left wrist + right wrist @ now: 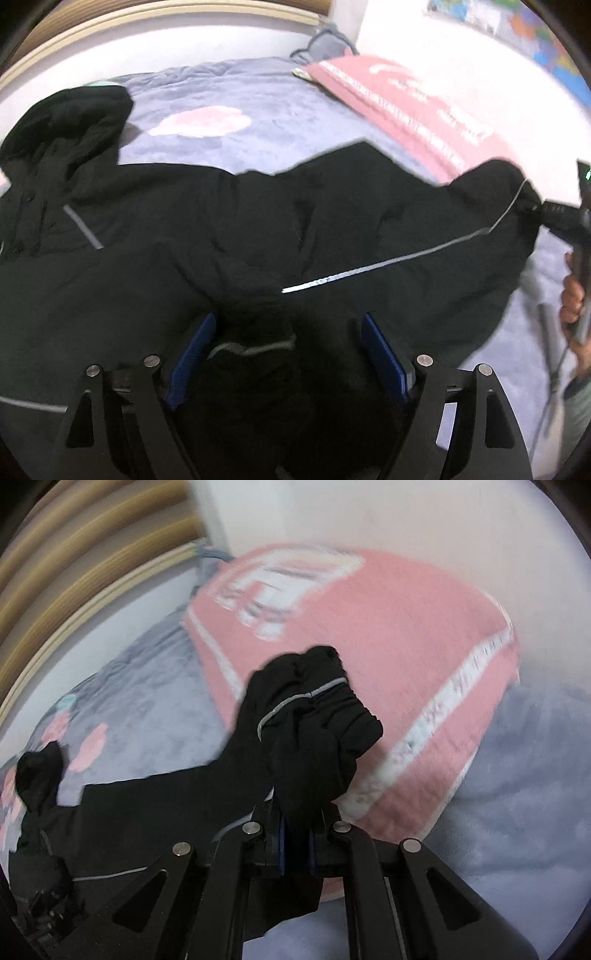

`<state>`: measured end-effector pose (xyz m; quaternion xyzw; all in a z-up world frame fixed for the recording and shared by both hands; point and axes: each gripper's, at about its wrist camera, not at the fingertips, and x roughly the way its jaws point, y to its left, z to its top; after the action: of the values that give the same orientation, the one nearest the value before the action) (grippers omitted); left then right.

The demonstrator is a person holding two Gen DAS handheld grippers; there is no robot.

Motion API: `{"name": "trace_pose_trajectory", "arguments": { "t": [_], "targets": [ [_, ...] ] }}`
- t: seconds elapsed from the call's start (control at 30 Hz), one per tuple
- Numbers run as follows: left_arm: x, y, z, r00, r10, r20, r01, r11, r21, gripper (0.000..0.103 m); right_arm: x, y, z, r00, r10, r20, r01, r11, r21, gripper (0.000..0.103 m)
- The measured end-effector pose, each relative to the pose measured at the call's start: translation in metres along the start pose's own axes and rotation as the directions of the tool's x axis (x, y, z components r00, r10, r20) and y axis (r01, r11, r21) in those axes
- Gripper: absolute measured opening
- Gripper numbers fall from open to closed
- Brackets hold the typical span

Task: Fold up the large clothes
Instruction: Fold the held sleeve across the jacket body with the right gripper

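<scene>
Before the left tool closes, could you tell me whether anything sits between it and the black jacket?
Nothing visible does. The left tool is open with a bunched part of the jacket already between its blue pads. The right tool is shut on a sleeve end.

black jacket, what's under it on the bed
The black jacket lies on a lavender blanket with pink patches; a pink pillow sits behind it. Whatever lies beneath the jacket is covered.

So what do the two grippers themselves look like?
The left gripper and the right gripper both have matte black linkage arms with triangular cut-outs, round silver pivot pins and blue finger pads. A bare hand grips the right one's handle.
</scene>
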<state>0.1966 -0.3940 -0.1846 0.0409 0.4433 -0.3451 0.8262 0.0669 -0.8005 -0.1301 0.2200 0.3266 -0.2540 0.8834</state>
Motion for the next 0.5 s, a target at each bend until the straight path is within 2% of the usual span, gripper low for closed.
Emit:
{"name": "trace_pose_trajectory", "arguments": {
  "t": [0.1, 0.23, 0.33, 0.5],
  "targets": [
    [-0.033, 0.023, 0.003, 0.999, -0.028, 0.039, 0.030, 0.999, -0.036, 0.082, -0.026, 0.041, 0.005, 0.998, 0.049, 0.026, -0.047, 0.997, -0.069, 0.011],
    [-0.085, 0.053, 0.008, 0.995, 0.002, 0.102, 0.005, 0.998, -0.069, 0.082, -0.055, 0.119, 0.000, 0.992, 0.117, 0.037, -0.108, 0.977, -0.183, 0.011],
    [-0.121, 0.077, 0.004, 0.989, 0.052, 0.140, -0.041, 0.996, -0.082, 0.082, -0.075, 0.183, -0.011, 0.985, 0.171, 0.023, -0.158, 0.945, -0.287, 0.011],
    [-0.175, 0.118, -0.009, 0.978, 0.096, 0.188, -0.070, 0.988, -0.140, 0.082, -0.093, 0.288, -0.043, 0.969, 0.243, -0.033, -0.234, 0.877, -0.420, 0.012]
  ]
}}
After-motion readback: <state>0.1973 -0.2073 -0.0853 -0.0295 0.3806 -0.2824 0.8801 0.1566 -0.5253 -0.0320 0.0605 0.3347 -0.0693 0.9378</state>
